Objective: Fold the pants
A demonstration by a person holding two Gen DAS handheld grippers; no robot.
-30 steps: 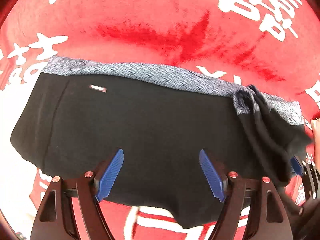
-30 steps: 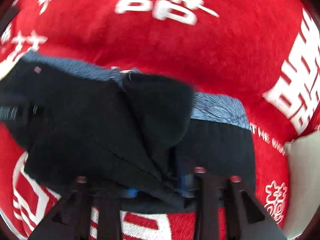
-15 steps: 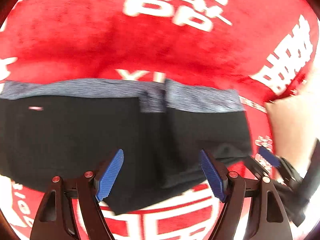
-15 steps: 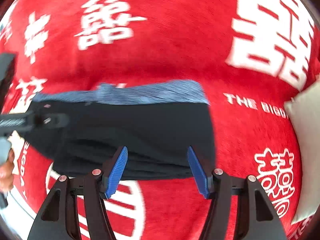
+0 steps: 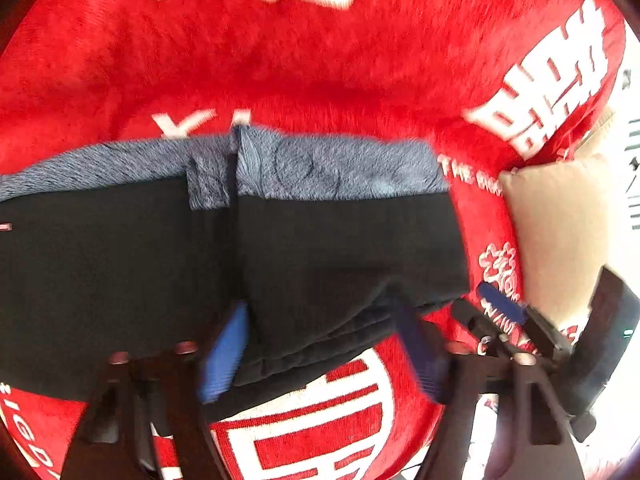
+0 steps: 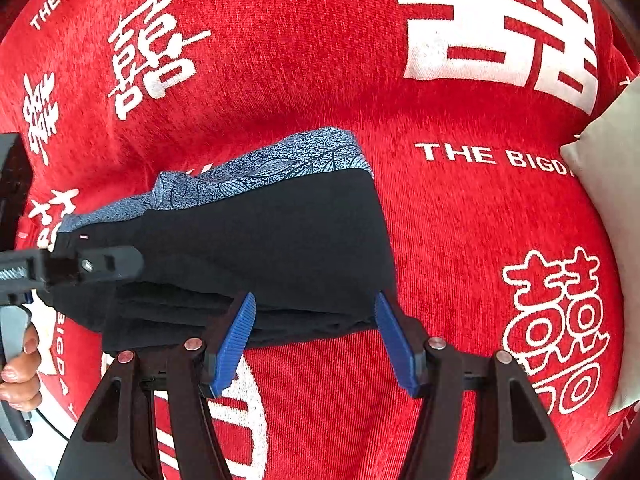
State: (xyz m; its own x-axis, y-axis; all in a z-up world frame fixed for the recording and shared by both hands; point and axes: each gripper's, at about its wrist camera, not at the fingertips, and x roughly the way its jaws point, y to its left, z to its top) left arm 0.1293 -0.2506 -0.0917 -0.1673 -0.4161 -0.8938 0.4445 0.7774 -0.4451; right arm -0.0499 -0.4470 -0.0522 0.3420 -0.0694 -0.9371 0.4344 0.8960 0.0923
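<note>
Black pants [image 5: 340, 248] with a blue-grey patterned waistband [image 5: 332, 168] lie folded on a red blanket [image 5: 320, 60]. My left gripper [image 5: 320, 350] straddles the near edge of the folded top layer. Its jaws are closing with that black cloth between them, and the pads stand apart from it. In the right wrist view the pants [image 6: 260, 240] end just beyond my right gripper [image 6: 316, 344], which is open and holds nothing. The left gripper's black body [image 6: 92, 264] reaches in from the left over the pants, held by a person's hand [image 6: 16, 364].
A beige pillow [image 5: 560, 232] [image 6: 612, 208] lies at the blanket's right edge. The red blanket [image 6: 460, 220] with white characters spreads far beyond the pants. A pale floor shows at the lower left, past the blanket's edge.
My right gripper let go of the bunched pant fold and drew back to the right. The fold now lies flat. My left gripper slid right along the pants to the folded edge.
</note>
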